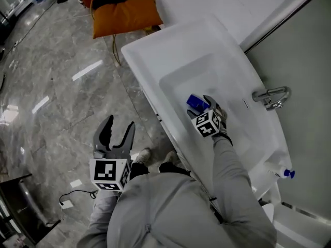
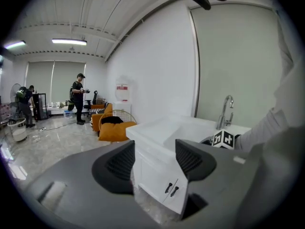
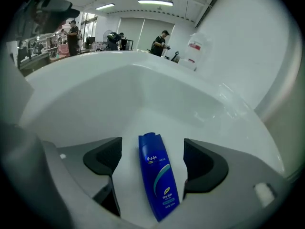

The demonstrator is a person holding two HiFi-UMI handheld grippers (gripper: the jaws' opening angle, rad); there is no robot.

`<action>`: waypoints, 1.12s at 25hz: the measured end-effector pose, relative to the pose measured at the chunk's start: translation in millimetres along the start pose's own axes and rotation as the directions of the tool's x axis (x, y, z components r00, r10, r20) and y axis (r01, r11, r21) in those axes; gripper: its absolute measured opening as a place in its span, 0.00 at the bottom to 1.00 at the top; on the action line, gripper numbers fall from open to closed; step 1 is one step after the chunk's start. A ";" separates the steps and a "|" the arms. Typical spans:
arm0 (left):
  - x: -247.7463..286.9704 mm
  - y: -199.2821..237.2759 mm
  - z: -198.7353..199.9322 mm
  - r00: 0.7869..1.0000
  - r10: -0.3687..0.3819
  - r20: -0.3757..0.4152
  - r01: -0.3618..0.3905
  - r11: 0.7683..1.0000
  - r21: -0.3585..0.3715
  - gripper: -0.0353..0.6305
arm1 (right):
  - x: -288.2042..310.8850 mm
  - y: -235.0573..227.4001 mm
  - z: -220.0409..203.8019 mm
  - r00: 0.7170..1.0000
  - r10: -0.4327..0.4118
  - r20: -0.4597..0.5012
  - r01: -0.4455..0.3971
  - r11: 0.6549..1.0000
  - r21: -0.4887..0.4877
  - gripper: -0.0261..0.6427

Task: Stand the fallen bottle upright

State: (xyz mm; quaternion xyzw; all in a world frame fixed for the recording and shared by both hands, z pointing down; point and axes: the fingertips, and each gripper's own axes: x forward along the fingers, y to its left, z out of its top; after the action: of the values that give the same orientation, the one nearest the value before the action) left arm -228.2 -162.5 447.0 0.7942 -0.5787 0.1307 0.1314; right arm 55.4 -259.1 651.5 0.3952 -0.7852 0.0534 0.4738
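Blue bottle (image 3: 158,178) with white lettering (image 3: 151,159), white sink (image 1: 155,50), orange cushion (image 1: 124,15), grey marbled floor (image 1: 51,87)

White sink (image 1: 155,50) runs diagonally along wall. Blue bottle (image 1: 194,102) lies on side in basin. Right gripper (image 1: 203,106) reaches down into basin, right at bottle; finger spread unclear. Left gripper (image 1: 119,124) hovers over marble floor (image 1: 51,97), fingers (image 1: 107,128) apart, nothing between. Faucet (image 1: 271,96) at sink's back edge. Orange chair (image 1: 124,13) beyond sink.

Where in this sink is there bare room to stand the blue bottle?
Bare: the basin floor beyond the bottle; also the rim near the orange chair. Crowded: around the bottle, straddled by the right tool.
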 end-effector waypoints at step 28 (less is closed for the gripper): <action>-8.3 15.3 -3.3 0.995 0.103 0.000 -0.103 0.995 -0.014 0.52 | 45.9 6.9 -15.3 0.936 0.299 -0.183 -0.300 0.954 0.027 0.47</action>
State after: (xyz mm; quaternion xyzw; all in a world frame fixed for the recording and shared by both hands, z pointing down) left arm -245.4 -158.4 448.0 0.7624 -0.6199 0.1329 0.1296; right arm 50.6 -273.5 697.9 0.2641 -0.7889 0.1607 0.5310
